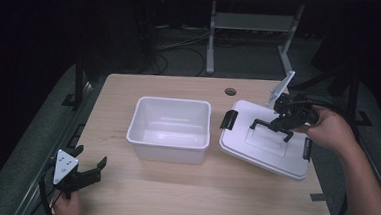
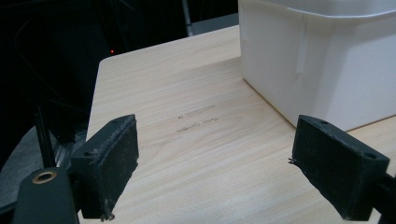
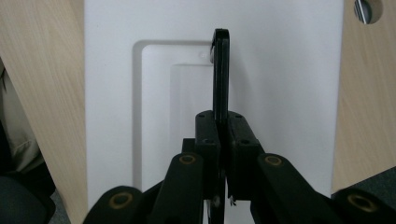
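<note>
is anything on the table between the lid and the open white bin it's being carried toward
Nothing visible. The right gripper is shut on the lid's black handle, and only bare table lies between the lid and the bin, whose inside looks empty.

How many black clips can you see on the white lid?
2: one clip on the lid's left end near the white tub, one clip on its right end by the person's hand. Others may be hidden.
</note>
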Motion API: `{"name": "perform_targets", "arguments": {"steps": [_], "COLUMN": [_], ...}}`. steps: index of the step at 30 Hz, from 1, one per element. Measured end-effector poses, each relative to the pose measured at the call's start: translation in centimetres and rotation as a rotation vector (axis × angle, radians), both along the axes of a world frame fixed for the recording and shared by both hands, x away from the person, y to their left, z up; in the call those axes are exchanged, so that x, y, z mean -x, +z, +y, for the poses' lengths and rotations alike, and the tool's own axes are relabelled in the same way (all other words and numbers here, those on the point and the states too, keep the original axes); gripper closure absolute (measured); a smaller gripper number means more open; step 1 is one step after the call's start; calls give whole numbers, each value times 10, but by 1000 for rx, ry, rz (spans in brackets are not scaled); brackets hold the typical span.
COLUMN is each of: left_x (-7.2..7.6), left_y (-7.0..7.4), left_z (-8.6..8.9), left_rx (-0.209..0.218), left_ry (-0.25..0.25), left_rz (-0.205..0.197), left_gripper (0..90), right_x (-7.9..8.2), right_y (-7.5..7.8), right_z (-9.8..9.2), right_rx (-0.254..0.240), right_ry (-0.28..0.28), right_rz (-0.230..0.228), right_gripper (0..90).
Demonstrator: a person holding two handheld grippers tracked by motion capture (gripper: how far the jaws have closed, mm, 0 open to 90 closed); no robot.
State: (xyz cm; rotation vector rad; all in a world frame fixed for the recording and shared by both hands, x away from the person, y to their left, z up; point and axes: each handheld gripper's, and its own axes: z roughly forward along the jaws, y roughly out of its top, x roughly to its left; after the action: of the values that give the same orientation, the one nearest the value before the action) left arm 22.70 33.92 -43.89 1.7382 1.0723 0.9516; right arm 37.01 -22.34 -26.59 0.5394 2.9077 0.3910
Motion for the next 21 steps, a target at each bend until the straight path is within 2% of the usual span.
{"name": "perform_targets", "arguments": {"steps": [12, 16, 21], "left_x": [0, 0, 0], "left_y": [0, 0, 0], "left_z": [1, 1, 1], "left_rx": [7, 5, 6], "left_ry": [3, 2, 2], "left_rz": [-4, -3, -2], "left_gripper": [140, 140, 140], "right_x": [0, 0, -2], "right_y": [29, 34, 45], "right_z": [17, 23, 38], "right_rx": [6, 9, 12], "right_ry": [37, 46, 73], "right_rz": [-27, -34, -38], "right_gripper": [848, 848, 848]}}
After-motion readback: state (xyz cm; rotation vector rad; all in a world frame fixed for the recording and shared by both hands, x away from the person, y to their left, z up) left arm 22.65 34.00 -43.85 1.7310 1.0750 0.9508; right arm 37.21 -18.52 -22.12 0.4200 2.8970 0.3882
